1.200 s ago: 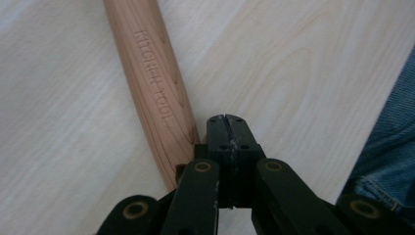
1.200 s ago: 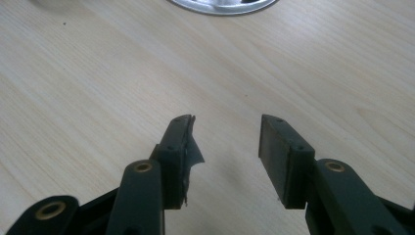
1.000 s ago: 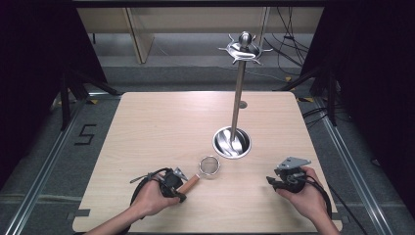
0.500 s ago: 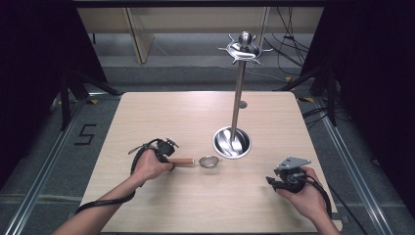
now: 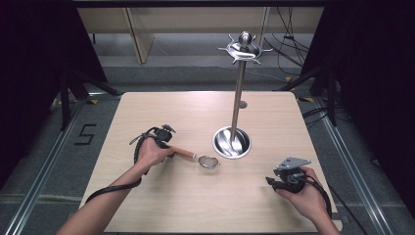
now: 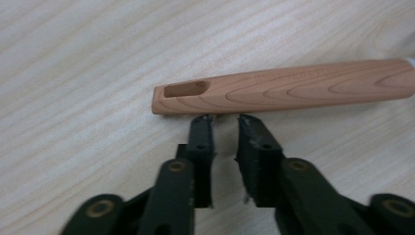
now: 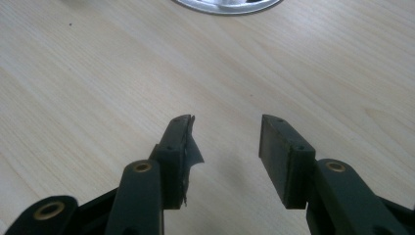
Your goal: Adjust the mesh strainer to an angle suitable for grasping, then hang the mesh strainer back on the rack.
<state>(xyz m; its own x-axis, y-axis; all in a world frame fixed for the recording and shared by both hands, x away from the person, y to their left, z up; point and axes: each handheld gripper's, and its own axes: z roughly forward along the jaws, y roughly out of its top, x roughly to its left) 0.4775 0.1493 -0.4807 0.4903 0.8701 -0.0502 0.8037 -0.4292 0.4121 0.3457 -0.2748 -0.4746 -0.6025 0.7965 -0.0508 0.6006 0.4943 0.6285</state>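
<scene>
Small metal mesh strainer with a light wooden handle (image 5: 195, 156) lies flat on the pale wooden table (image 5: 205, 205), left of the steel utensil stand's round base dish (image 5: 232, 142).

High view: left gripper (image 5: 169, 147) sits at the butt end of the strainer handle, strainer bowl pointing toward the stand. Right gripper (image 5: 270, 181) rests at the table's near right, well apart from everything. Stand has a tall pole with a hooked crown on top (image 5: 243, 47), hooks bare. Base dish holds the pole foot plus what looks like a spoon-shaped reflection or utensil; can't tell which.

Left gripper view: jaws have just been opening, now parted by a narrow gap with nothing between them. Tips sit just beside the handle (image 6: 284, 86), near its slotted hanging hole, not clamped on it.

Right gripper view: jaws wide apart, empty, bare tabletop under them, rim of the base dish (image 7: 225, 6) at the top edge.

Judgement: strainer just set down or being re-gripped. Next move likely needs jaws closed across the handle, then the slot lifted onto a hook.
</scene>
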